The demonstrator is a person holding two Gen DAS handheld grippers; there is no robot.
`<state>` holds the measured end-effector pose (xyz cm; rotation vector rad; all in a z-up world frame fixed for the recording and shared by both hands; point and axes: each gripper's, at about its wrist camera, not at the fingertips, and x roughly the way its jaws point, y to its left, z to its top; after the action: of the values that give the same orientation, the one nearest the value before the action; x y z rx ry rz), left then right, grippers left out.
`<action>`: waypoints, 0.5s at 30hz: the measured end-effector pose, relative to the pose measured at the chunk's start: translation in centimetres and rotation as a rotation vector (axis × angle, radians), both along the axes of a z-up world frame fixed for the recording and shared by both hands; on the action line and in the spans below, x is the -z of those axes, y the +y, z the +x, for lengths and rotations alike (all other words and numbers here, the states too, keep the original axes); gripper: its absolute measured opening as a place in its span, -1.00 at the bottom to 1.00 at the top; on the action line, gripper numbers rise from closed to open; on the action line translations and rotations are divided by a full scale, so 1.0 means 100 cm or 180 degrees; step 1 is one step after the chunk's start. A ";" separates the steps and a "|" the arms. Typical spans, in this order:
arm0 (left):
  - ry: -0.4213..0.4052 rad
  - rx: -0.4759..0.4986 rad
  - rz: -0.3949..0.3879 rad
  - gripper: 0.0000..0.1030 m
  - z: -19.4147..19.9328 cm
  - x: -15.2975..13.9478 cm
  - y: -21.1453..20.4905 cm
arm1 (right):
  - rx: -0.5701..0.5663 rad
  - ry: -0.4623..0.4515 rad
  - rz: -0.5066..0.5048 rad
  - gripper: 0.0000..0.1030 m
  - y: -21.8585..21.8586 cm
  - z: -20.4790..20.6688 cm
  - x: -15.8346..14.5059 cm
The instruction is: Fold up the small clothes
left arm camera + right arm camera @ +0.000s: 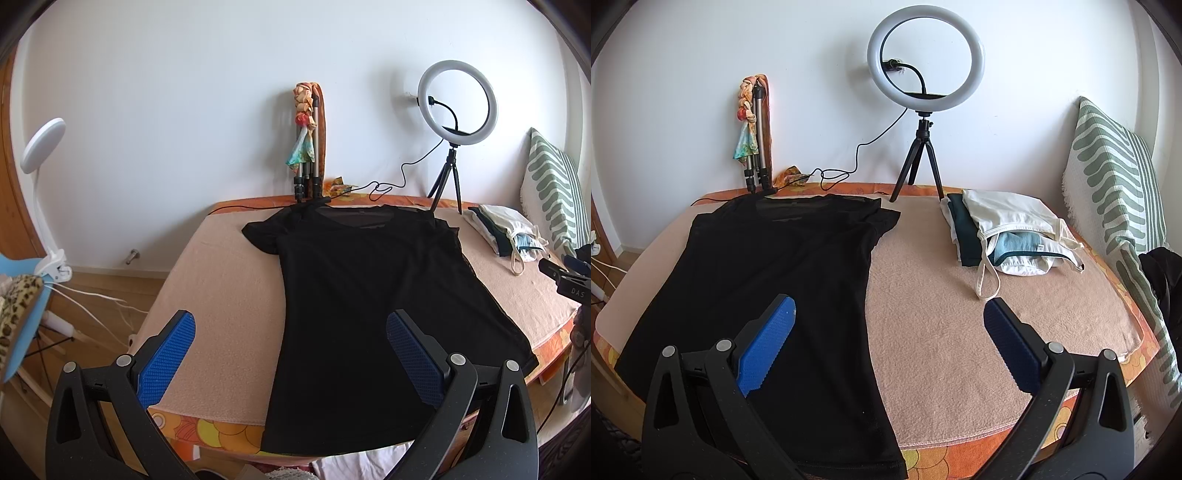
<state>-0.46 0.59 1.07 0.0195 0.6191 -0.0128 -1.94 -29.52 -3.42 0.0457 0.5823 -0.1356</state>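
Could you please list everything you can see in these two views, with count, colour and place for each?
shirt: one, black, spread flat on the blanket, neck toward the wall.
blanket: one, pink, covering the bed top.
bed cover: one, orange floral, showing at the bed's edges.
pile of clothes: one pile, white, dark green and light blue, far right of the blanket.
ring light: one, white on a black tripod, by the wall.
folded tripod: one, silver, with a colourful scarf, leaning on the wall.
pillow: one, green and white, at the bed's right end.
clip lamp: one, white, far left.
left tool: blue pads, open over the shirt's hem.
right tool: blue pads, open over the shirt's right edge.
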 end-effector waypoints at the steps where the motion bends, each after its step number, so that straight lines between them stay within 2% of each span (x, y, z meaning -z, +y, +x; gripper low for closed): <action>1: 0.0000 -0.0001 0.0001 1.00 0.000 0.000 0.000 | 0.0001 0.0000 0.0000 1.00 0.000 0.000 0.000; 15: 0.0008 0.0015 -0.0014 1.00 0.000 -0.005 -0.002 | 0.0000 0.0001 -0.0001 1.00 0.000 0.000 0.000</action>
<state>-0.47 0.40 1.56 0.0166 0.6217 -0.0189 -1.93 -29.48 -3.39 0.0453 0.5826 -0.1357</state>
